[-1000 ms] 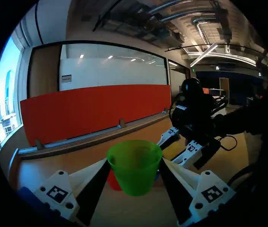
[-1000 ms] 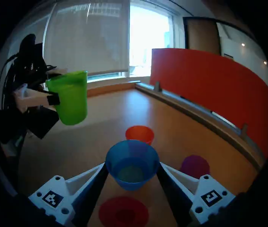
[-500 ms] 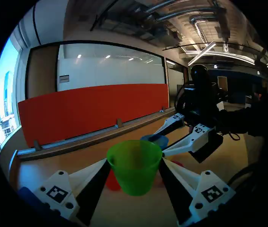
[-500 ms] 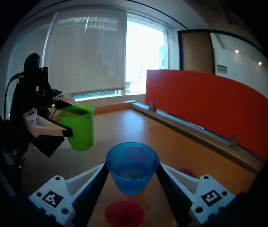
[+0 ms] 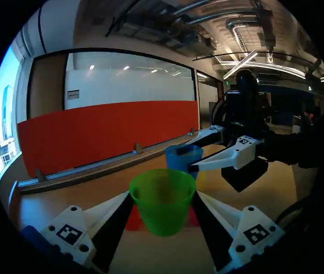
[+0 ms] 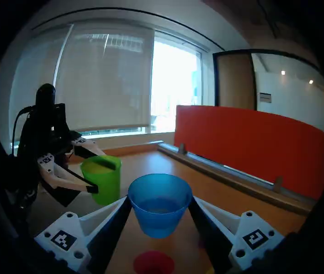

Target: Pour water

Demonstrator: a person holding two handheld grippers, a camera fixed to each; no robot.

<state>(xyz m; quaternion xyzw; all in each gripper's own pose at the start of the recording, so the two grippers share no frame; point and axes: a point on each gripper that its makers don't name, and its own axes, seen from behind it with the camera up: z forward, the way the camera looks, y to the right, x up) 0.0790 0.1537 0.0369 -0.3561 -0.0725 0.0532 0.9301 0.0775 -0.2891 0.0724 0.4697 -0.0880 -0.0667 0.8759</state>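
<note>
1. The fingers [image 5: 116,219] of the left gripper [image 5: 162,196] are clamped on either side of the green cup [image 5: 163,212], which is upright. The right gripper [image 6: 160,201] grips the blue cup [image 6: 159,212] the same way — water sits low in it.
2. Over the last second the cups have drawn together. In the left gripper view the blue cup now stands just above and right of the green rim, where the far gripper hung lower before. In the right gripper view the green cup has dropped from upper left to just beside the blue one, not touching.
3. Both grippers have risen — the wooden table [image 6: 235,194] lies lower in each view, and the red disc [image 6: 153,263] on it has slid to the bottom edge.
4. A rail runs along the table's far edge.
5. Behind the rail are a red partition [image 5: 102,130] with a glass wall above it, a bright window [image 6: 175,86] beside a drawn blind [image 6: 102,86], and strip lights [image 5: 246,61] on an open ceiling.
</note>
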